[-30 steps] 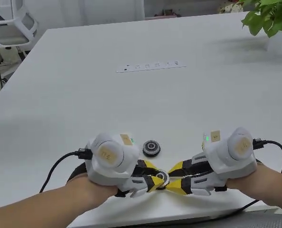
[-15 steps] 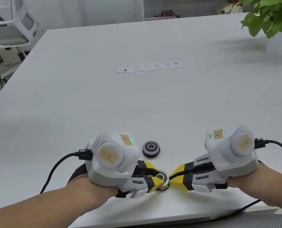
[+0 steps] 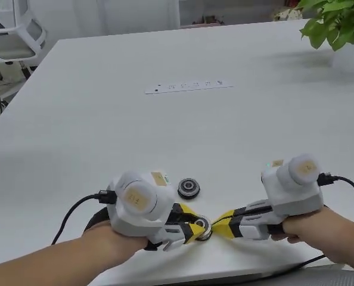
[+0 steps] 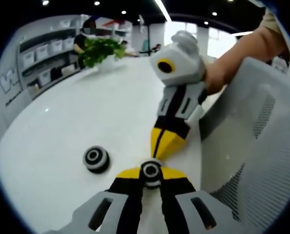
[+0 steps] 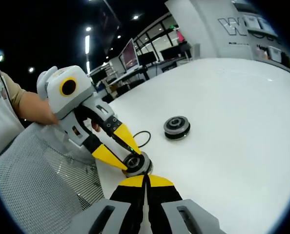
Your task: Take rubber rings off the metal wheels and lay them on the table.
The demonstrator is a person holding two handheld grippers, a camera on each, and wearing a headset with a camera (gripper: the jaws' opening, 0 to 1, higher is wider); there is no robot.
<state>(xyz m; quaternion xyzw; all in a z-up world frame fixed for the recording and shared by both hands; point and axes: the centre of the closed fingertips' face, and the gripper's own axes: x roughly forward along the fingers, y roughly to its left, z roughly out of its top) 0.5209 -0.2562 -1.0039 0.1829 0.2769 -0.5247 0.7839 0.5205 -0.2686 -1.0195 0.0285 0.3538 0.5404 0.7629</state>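
Left gripper (image 3: 193, 227): held low at the front edge of the table (image 3: 165, 131), pointed toward the right gripper (image 3: 219, 221). Its yellow-tipped jaws were clamped on the near wheel (image 4: 151, 172), one tip against each side, as seen in the left gripper view.

Right gripper: held opposite the left one, tip to tip. Its jaws were drawn together with hardly a gap, and their tips were set against the rim of the near wheel. Whether any rubber was pinched between them could not be told.

Near wheel: a small metal wheel with a dark rim, caught between the two grippers close to the table's front edge. Whether it was touching the tabletop could not be made out.

Far wheel (image 3: 189, 187): laid flat on the table just beyond the grippers, nearer the left one and apart from both.

Rubber ring (image 5: 176, 133): a dark band was seen seated around the rim of the far wheel.

Table: white and broad, with a power strip (image 3: 189, 85) set in its middle, well beyond the wheels.

Cable (image 3: 70, 213): a black lead was run from the back of the left gripper toward the front edge; another was seen behind the right gripper.

Plant (image 3: 335, 21): green leaves were seen at the far right corner.

Office chair (image 3: 13, 33): white, placed past the far left corner.
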